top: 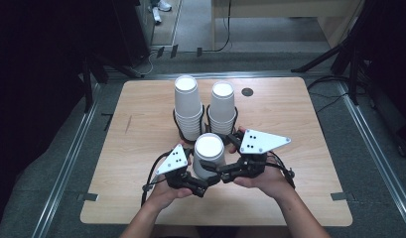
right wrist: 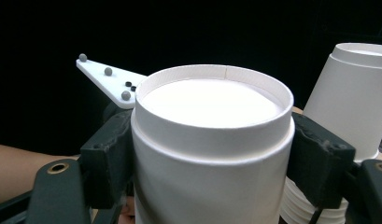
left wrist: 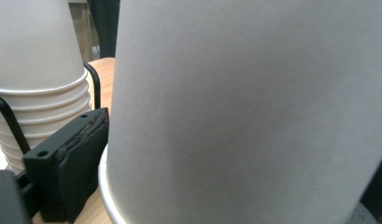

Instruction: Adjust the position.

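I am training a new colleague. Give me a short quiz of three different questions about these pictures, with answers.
1. True or false: the front cup stands upside down.
2. How many wire holders with cup stacks stand behind it?
3. Which tool grips the front cup between its jaws? A) left tool B) right tool C) both, as far as visible

Key:
1. True; its flat bottom faces up.
2. Two, side by side.
3. C; the right tool clamps both sides, and the left tool presses a pad on it, its second jaw mostly hidden.
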A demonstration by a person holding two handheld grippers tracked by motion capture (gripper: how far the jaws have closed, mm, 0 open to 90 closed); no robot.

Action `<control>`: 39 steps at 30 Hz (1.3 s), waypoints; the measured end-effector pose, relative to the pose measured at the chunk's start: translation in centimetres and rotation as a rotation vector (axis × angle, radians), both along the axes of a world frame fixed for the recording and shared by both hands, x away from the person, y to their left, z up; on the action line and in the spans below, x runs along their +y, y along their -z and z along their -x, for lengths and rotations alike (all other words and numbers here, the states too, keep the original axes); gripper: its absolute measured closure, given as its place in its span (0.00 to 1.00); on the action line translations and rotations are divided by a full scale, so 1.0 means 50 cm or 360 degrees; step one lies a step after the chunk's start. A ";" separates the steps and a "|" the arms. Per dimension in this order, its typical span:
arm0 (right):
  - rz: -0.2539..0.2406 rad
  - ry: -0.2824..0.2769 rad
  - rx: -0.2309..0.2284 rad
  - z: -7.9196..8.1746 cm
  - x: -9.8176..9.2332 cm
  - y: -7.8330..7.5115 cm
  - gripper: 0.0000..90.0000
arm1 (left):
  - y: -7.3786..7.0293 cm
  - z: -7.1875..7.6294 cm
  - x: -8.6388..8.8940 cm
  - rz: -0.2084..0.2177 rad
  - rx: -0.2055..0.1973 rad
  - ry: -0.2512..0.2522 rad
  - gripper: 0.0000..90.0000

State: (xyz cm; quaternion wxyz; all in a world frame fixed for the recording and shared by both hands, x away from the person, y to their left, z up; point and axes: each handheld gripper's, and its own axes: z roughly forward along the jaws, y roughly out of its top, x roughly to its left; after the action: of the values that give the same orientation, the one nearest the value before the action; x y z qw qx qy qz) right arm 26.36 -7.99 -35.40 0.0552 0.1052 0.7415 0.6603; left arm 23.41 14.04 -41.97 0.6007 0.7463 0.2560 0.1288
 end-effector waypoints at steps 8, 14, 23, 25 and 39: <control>-0.0002 -0.0002 0.0008 -0.002 -0.005 0.001 0.26 | 0.000 0.001 0.001 0.0009 -0.0003 0.0005 0.06; 0.0007 -0.0004 0.0018 -0.002 -0.005 0.002 0.26 | 0.001 0.001 0.000 0.0002 0.0001 0.0005 0.06; 0.0038 -0.0005 0.0021 0.001 -0.007 0.000 0.19 | 0.001 0.002 0.002 0.0013 -0.0003 0.0023 0.07; 0.0065 0.0010 0.0016 0.001 -0.006 0.000 0.14 | 0.000 0.001 0.004 0.0015 -0.0003 0.0018 0.07; 0.0094 0.0083 -0.0011 -0.004 -0.043 -0.020 0.05 | -0.005 -0.003 0.024 -0.0040 -0.0002 0.0013 0.07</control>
State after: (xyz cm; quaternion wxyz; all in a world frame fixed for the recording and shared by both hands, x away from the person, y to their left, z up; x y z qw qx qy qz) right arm 26.57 -10.14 -34.40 0.0780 0.1204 0.7575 0.6368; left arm 23.56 15.25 -41.75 0.5919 0.7548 0.2509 0.1299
